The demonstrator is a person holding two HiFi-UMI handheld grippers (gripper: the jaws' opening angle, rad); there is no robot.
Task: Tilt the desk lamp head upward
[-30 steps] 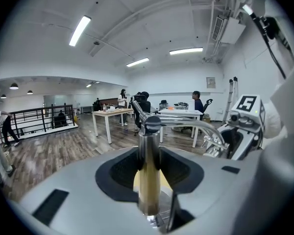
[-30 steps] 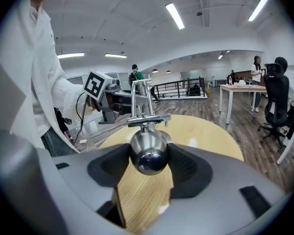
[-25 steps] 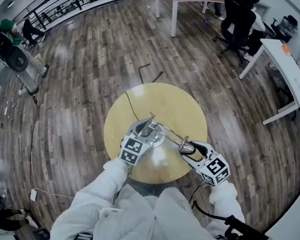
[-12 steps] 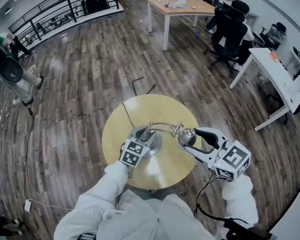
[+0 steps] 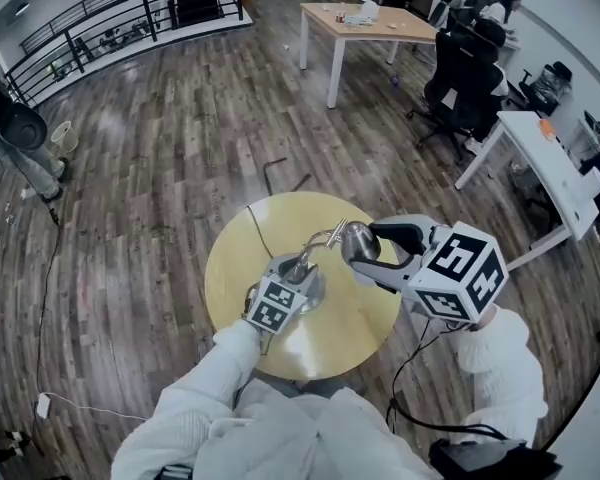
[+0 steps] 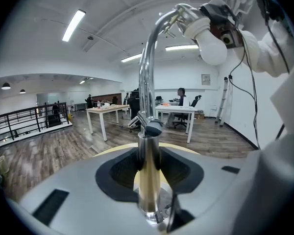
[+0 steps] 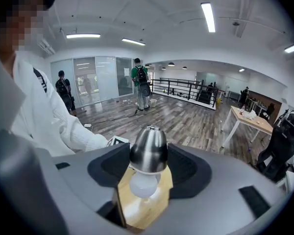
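The left gripper (image 6: 148,163) clamps the lamp's upright stem (image 6: 149,185) above the round counter (image 5: 352,330). The right gripper (image 7: 148,174) is closed on the lamp head (image 7: 148,151), held high. The tilt seems mostly made, though its exact angle is hard to read; letting go remains.

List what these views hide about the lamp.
- Base: head view, under the left gripper; its own view shows a sliver by the post.
- Arm joint: right gripper view, behind the lamp head.
- Cord end: head view, past the table rim.
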